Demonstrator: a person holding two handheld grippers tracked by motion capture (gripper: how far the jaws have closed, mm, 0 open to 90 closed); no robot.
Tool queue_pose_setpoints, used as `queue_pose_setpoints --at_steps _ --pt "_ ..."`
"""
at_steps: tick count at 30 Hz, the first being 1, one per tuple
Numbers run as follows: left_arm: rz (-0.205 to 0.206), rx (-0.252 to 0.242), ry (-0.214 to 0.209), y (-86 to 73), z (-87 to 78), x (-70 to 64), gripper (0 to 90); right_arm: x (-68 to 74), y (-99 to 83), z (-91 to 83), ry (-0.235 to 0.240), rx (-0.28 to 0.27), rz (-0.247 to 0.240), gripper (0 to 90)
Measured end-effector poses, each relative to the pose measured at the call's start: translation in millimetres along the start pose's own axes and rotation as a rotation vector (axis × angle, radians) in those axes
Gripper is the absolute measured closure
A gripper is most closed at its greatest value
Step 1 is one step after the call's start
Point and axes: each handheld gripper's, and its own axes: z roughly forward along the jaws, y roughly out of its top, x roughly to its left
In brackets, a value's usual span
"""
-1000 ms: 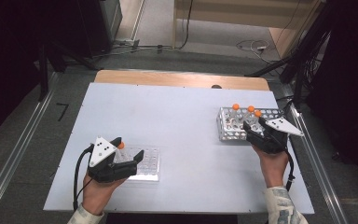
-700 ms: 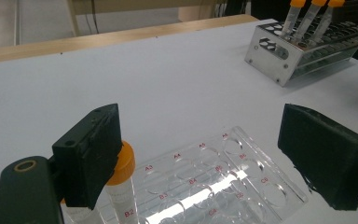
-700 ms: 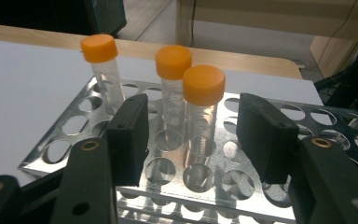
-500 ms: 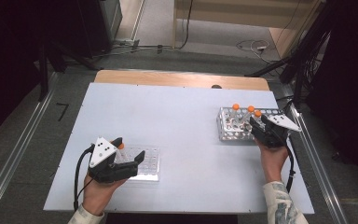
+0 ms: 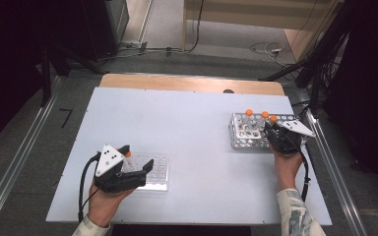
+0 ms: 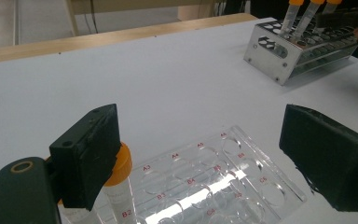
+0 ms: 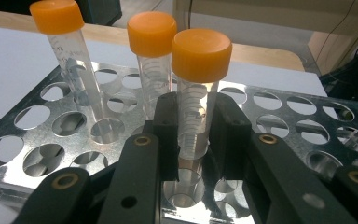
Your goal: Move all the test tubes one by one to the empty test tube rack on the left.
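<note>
Orange-capped tube (image 7: 196,95) stood in the metal rack (image 7: 42,140), pinched by the right gripper (image 7: 193,135); a tilted lift could have snagged its hole. The left gripper (image 6: 200,154), spread wide, hovered over the well plate (image 6: 223,182).

High view overhead; gripper views close, low.
</note>
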Motion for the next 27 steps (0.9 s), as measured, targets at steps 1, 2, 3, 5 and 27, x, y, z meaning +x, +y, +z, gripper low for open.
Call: queue_pose_setpoints --at_steps 1,2,3,5,27 --pt "-0.001 -0.003 -0.001 0.1 -0.1 0.1 12.8 -0.3 0.9 -1.4 -0.001 -0.010 0.001 71.1" --pt "-0.004 -0.004 -0.002 0.2 -0.3 0.2 12.7 -0.7 1.9 -3.4 0.000 -0.019 0.005 71.2" --pt "-0.006 -0.005 -0.004 0.2 -0.4 0.2 12.7 -1.0 3.3 -5.4 0.000 -0.031 0.008 71.2" --pt "-0.005 -0.003 -0.005 0.1 -0.1 0.4 12.6 -0.9 5.9 -10.0 -0.005 -0.050 0.011 71.1" --pt "0.001 0.000 -0.023 0.6 -0.3 -0.3 9.9 34.0 28.3 -68.0 0.146 -0.164 -0.046 71.4"
